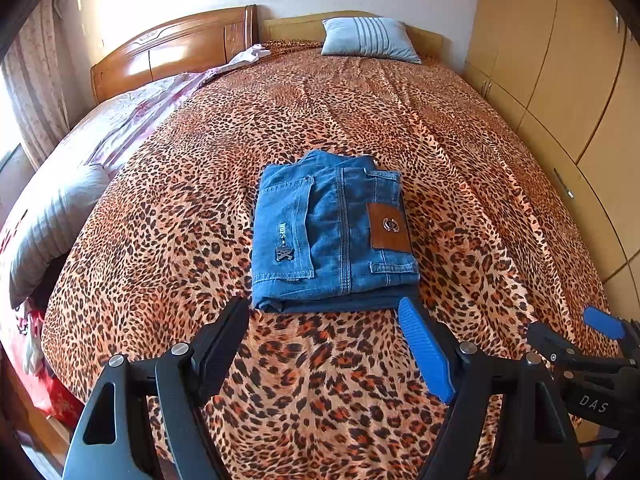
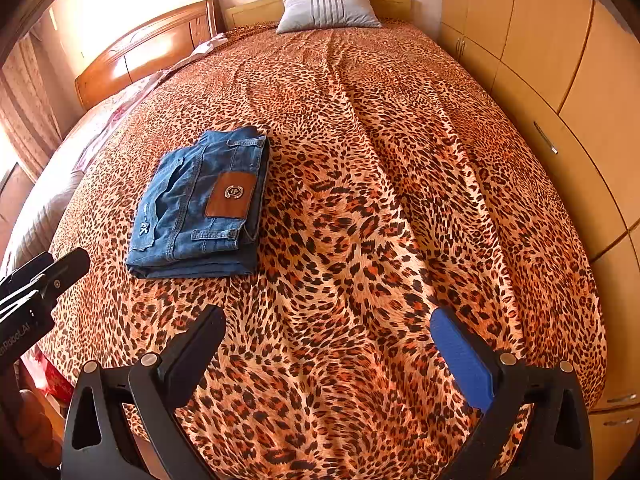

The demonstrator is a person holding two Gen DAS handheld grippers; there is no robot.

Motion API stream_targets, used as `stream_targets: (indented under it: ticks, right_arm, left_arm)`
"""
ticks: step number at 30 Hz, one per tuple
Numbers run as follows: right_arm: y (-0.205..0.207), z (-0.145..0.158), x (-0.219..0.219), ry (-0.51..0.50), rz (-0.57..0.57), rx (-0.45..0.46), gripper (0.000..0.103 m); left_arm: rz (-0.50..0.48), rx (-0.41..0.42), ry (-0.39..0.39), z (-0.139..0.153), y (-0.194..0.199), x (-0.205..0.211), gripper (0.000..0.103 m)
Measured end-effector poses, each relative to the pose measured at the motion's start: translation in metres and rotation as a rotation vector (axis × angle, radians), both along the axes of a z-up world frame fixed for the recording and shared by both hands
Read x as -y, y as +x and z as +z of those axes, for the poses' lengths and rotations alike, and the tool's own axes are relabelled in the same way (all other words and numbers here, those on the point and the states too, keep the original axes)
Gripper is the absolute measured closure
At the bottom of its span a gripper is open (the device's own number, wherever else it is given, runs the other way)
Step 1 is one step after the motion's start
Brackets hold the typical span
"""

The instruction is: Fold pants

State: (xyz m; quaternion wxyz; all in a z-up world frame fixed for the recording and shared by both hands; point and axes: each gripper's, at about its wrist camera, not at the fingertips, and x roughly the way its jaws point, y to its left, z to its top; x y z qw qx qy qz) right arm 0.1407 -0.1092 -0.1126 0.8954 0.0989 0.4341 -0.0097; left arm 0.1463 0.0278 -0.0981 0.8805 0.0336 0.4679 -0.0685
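Nearest to us, the left tongs (image 1: 324, 344) hang with their jaws spread wide and nothing between them, one black finger and one blue-padded finger (image 1: 424, 354) poised above the leopard-print bedspread (image 1: 320, 392) just short of the near edge of the bed. The right tongs (image 2: 328, 344) stand equally wide apart and hold nothing; beneath them we see only bare spread.

Just beyond the tips of the left tongs lie the folded jeans (image 1: 332, 232), a compact blue packet resting flat on the bedspread, apart from both tongs. Its long axis runs from the foot of the bed toward the headboard. The folded edge, showing stacked layers, faces us; the waistband with its brown leather patch (image 1: 388, 226) lies along the packet's right side, and a back pocket faces up on the left. From the right wrist view the packet sits to the left of centre.

Open bedspread surrounds the packet on all sides, widest to the right, toward the wardrobe doors (image 2: 560, 100) that run alongside the bed's right edge. To the left, a grey cushion (image 1: 52, 224) and pale pink bedding (image 1: 132, 120) lie along the left edge.

Farthest off, a striped pillow (image 1: 368, 38) rests at the head edge against the wooden headboards (image 1: 172, 48).
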Motion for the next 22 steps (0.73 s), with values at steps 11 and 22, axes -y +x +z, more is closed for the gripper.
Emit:
stream_targets:
  ticks: [11,22]
  right_arm:
    - [0.001,-0.004,0.003,0.003,-0.009,-0.009,0.0]
    - [0.003,-0.006,0.008,-0.003,-0.022,-0.019,0.0]
  left_arm:
    - [-0.008,-0.027,-0.004,-0.004,0.009,0.004,0.024]
    - [0.007,-0.044,0.0,-0.01,0.016,0.007,0.024]
